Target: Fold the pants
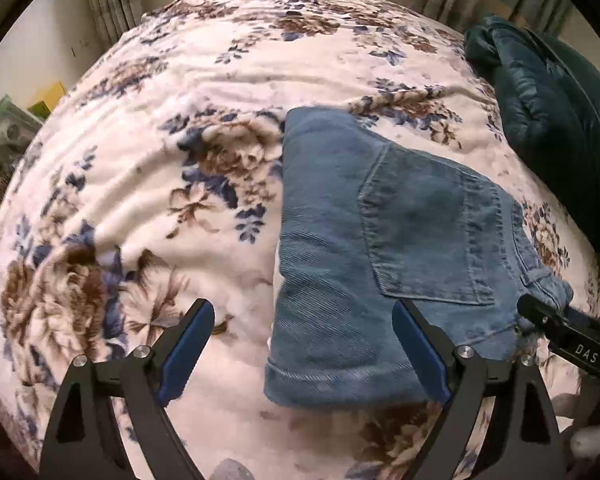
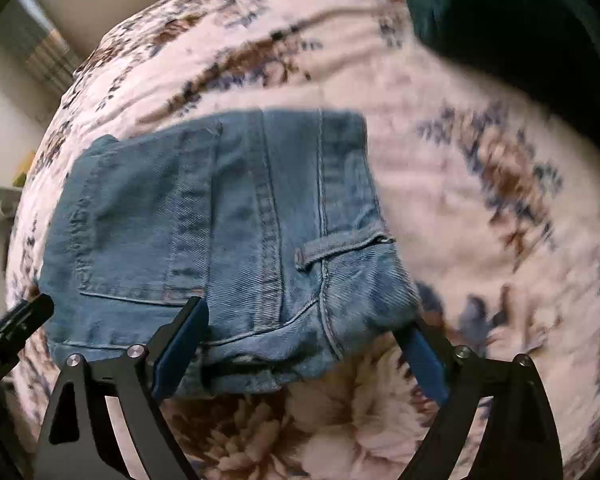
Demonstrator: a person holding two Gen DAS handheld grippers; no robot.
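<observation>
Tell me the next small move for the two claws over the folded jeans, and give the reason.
Probably lift both away. The jeans lie as a compact folded bundle on the floral blanket, and the left claw and right claw stand open, gripping nothing.

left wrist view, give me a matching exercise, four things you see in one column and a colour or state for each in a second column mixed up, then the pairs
Things:
1. jeans
2. blanket
3. jacket
4. left gripper

Colour or state:
A. dark teal, bunched at the far right of the bed
B. jaws wide apart, nothing between the pads
C. cream with brown and blue flowers, spread over the bed
D. blue denim, folded into a compact stack, back pocket on top

Pairs: 1-D, 2-C, 3-A, 4-B
</observation>
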